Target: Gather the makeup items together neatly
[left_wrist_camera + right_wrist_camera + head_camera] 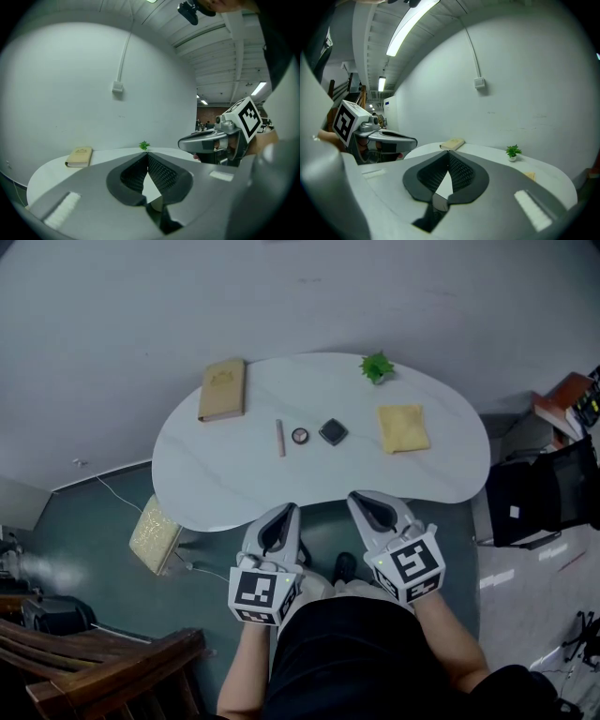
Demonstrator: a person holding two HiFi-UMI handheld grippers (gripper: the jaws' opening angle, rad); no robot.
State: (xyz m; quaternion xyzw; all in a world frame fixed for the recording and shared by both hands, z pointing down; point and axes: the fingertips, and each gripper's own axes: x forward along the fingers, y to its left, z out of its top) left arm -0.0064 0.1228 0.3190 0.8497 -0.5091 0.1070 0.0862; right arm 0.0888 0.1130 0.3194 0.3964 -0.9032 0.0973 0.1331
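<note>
1. Fingers [164,174] of the left gripper [147,154] are pressed together with nothing between them. The right gripper [449,154] is likewise closed and empty.
2. Both grippers hang side by side at the near edge of the white surface [225,479], well short of anything on it.
3. Beyond them, mid-surface, the makeup items lie in a loose row, near one another but apart: a slim tan stick [279,438], a small round compact [300,435] and a dark square compact [333,432].
4. The stick looks light and stiff and would probably roll; a pinch across its middle should keep it level.
5. Both compacts sit low and flat and look hard-shelled and slick. Opposite edges are the sensible hold, or a gentle push, since the surface looks smooth enough for them to slide. Their lids may crack under a hard squeeze.
6. Farther out are a yellow cloth [403,427] to the right, a tan book [223,389] to the left and a small potted plant [377,367] at the far rim.
</note>
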